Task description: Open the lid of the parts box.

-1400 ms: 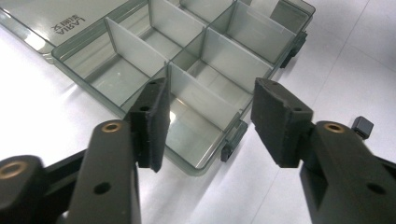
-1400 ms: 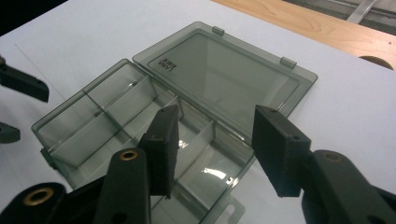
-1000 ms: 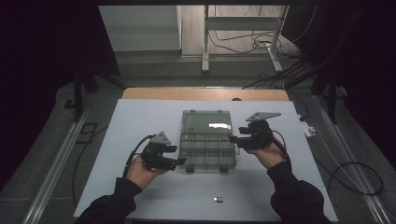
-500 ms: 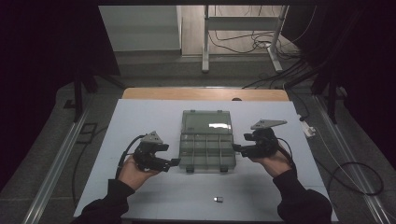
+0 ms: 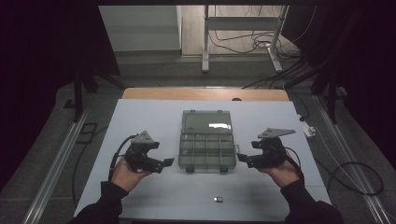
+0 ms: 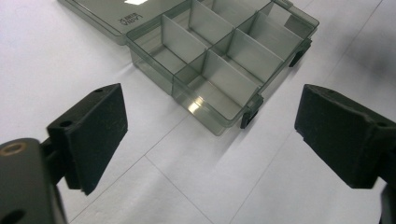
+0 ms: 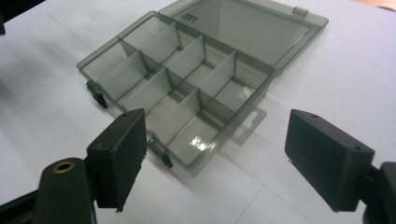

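Observation:
A clear grey compartment box (image 5: 207, 169) lies in the middle of the white table, its lid (image 5: 207, 122) folded flat behind it and its several compartments empty. My left gripper (image 5: 168, 162) hovers just left of the box's near corner, apart from it. My right gripper (image 5: 240, 157) hovers just right of the box, by its hanging tab. Both have just been opening their jaws, with nothing between them. In the left gripper view the box (image 6: 205, 114) lies ahead of my open left gripper (image 6: 215, 140). In the right gripper view the box (image 7: 119, 35) lies ahead of my open right gripper (image 7: 224, 158).
A small dark and silver item (image 5: 217, 199) lies near the table's front edge, between my forearms. A small white object (image 5: 308, 128) sits at the table's right edge. A wooden strip (image 5: 205, 94) borders the far side. Cables run over the floor beyond.
Both hands have drawn outward from the box, the left to the left, the right to the right and nearer the front edge. Both pairs of jaws stand wider apart. The box has not moved.

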Tool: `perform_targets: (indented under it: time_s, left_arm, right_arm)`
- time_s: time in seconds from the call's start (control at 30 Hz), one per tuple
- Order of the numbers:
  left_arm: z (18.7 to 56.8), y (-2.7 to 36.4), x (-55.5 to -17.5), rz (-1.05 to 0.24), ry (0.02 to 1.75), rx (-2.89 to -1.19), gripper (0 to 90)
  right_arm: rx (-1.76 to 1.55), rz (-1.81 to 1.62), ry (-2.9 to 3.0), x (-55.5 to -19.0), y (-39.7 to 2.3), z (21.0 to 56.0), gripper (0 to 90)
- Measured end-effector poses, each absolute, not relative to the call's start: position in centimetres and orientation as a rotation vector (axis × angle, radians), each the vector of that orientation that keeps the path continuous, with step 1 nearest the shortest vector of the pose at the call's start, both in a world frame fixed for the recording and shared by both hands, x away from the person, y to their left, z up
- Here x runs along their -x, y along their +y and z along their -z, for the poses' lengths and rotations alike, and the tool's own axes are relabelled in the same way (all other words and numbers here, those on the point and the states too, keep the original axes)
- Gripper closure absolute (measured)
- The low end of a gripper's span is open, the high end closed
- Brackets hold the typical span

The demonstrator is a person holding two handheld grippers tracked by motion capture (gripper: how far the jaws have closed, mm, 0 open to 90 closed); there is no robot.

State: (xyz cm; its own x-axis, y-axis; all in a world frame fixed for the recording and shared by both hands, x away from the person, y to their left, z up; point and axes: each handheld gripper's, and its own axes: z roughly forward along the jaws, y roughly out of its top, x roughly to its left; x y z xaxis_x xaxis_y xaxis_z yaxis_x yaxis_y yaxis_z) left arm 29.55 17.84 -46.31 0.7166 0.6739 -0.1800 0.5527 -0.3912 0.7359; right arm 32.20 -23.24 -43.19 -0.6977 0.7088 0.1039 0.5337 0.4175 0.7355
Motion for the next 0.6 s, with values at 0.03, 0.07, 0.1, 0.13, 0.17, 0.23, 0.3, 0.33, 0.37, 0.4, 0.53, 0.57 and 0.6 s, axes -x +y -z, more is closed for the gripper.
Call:
perform_targets:
  time_s: [0.03, 0.07, 0.1, 0.13, 0.17, 0.23, 0.3, 0.33, 0.37, 0.4, 0.53, 0.57, 0.6]
  left_arm:
    - [46.2, 18.0, -29.4, -0.194, 0.932, -2.093, 8.8]
    - [46.2, 18.1, -29.4, -0.200, 0.930, -2.095, 8.3]
    - [46.2, 18.1, -29.3, -0.203, 0.927, -2.099, 7.9]
    - [46.2, 18.1, -29.3, -0.203, 0.927, -2.099, 7.6]
    - [46.1, 18.2, -29.2, -0.210, 0.928, -2.103, 7.6]
    - [46.1, 18.3, -29.0, -0.229, 0.925, -2.119, 5.8]
    - [46.1, 18.5, -28.8, -0.252, 0.927, -2.130, 4.9]
    - [46.0, 18.6, -28.7, -0.267, 0.928, -2.141, 4.9]
    - [46.0, 18.6, -28.6, -0.277, 0.927, -2.148, 3.8]
    - [46.0, 18.8, -28.4, -0.295, 0.930, -2.159, 3.4]
    - [45.9, 19.3, -28.0, -0.293, 0.930, -2.152, 2.2]
    - [45.9, 19.3, -28.0, -0.293, 0.930, -2.152, 1.8]
    - [45.9, 19.4, -28.0, -0.291, 0.930, -2.150, 1.8]
  right_arm:
    - [-1.094, -1.149, 2.451, -32.0, -23.3, 43.2, 19.6]
    - [-1.092, -1.148, 2.452, -31.9, -23.4, 43.3, 19.1]
    - [-1.096, -1.145, 2.451, -31.8, -23.5, 43.3, 18.1]
    - [-1.095, -1.145, 2.449, -31.6, -23.6, 43.3, 17.3]
    - [-1.095, -1.145, 2.449, -31.6, -23.6, 43.3, 17.3]
    - [-1.099, -1.146, 2.445, -31.2, -23.9, 43.3, 16.2]
    - [-1.101, -1.148, 2.444, -31.1, -24.0, 43.3, 15.7]
    - [-1.102, -1.149, 2.443, -30.9, -24.1, 43.4, 15.3]
    - [-1.107, -1.149, 2.444, -30.6, -24.3, 43.4, 14.3]
    - [-1.106, -1.150, 2.446, -30.4, -24.4, 43.5, 13.9]
    - [-1.111, -1.147, 2.449, -29.8, -24.8, 43.6, 11.7]
    - [-1.111, -1.147, 2.449, -29.8, -24.8, 43.6, 11.7]
    - [-1.112, -1.144, 2.449, -29.7, -24.9, 43.6, 10.9]
